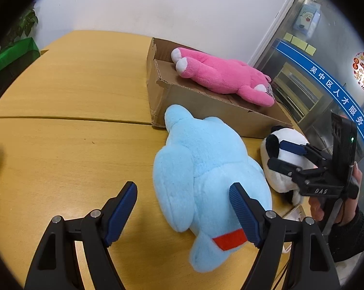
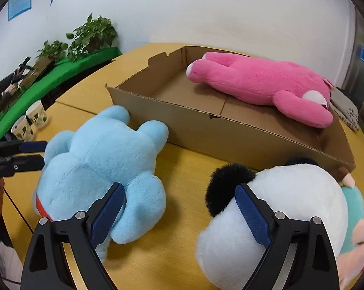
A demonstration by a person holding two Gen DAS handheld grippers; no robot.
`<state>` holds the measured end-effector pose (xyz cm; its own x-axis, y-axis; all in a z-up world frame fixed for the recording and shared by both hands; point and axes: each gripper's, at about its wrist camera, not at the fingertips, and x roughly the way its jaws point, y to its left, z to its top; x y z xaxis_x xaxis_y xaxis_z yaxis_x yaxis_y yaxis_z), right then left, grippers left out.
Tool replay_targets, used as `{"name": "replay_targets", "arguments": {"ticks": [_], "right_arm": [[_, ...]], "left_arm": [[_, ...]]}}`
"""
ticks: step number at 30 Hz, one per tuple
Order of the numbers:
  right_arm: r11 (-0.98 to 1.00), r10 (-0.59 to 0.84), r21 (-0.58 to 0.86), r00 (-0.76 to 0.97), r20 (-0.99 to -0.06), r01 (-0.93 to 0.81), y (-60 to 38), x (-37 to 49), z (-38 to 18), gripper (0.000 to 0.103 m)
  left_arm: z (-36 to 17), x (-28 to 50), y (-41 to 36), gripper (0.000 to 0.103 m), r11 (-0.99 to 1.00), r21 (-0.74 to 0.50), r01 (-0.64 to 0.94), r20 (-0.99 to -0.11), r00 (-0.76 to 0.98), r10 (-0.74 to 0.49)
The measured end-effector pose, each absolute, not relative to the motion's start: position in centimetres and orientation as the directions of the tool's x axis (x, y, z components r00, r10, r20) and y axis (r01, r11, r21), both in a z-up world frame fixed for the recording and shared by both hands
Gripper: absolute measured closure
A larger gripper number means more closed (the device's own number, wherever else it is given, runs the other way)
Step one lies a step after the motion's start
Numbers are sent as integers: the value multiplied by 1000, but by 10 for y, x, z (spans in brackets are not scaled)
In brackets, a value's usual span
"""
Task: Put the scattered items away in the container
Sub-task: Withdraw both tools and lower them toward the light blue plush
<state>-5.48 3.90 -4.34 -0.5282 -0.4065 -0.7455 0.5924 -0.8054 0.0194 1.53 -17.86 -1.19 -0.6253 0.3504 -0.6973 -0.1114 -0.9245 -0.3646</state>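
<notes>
A shallow cardboard box point(image 2: 230, 130) sits on a yellow wooden table point(image 1: 68, 149). A pink plush toy point(image 2: 261, 87) lies flat inside the box, along its far side. A light blue plush toy point(image 1: 206, 176) lies on the table just in front of the box, and one of its ends touches the box wall. It has a red band point(image 1: 230, 240) on it. A white and black panda plush point(image 2: 273, 212) lies on the table next to the blue one, also near the box. A teal and peach plush point(image 2: 358, 222) is squeezed right beside the panda, at the edge of the right wrist view. The left gripper point(image 1: 183, 209) has its jaws spread wide. One jaw is over bare table and the other is over the blue toy, and it is not holding anything. The right gripper point(image 2: 180, 211) also has its jaws spread wide. One blue pad point(image 2: 107, 217) is against the blue toy and the other is against the panda, with bare table between them. Two paper cups point(image 2: 30, 123) stand far off on the left side of the table. Green plants point(image 2: 94, 36) grow by the white wall behind.
</notes>
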Motion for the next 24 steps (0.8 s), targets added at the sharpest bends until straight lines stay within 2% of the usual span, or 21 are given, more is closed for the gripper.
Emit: {"name": "replay_targets", "arguments": {"ticks": [14,24], "right_arm": [[-799,-494,186,-448,-745,572,27,-33,-50,8],[-800,-495,194,-441,-749,569,23,-33,-50,8]], "left_arm": [[-22,-3,-179,24,-909,-396,-132,-696,-602,391],[-25,-10,-176,24,-912,-385,-143,-700,-598,389]]}}
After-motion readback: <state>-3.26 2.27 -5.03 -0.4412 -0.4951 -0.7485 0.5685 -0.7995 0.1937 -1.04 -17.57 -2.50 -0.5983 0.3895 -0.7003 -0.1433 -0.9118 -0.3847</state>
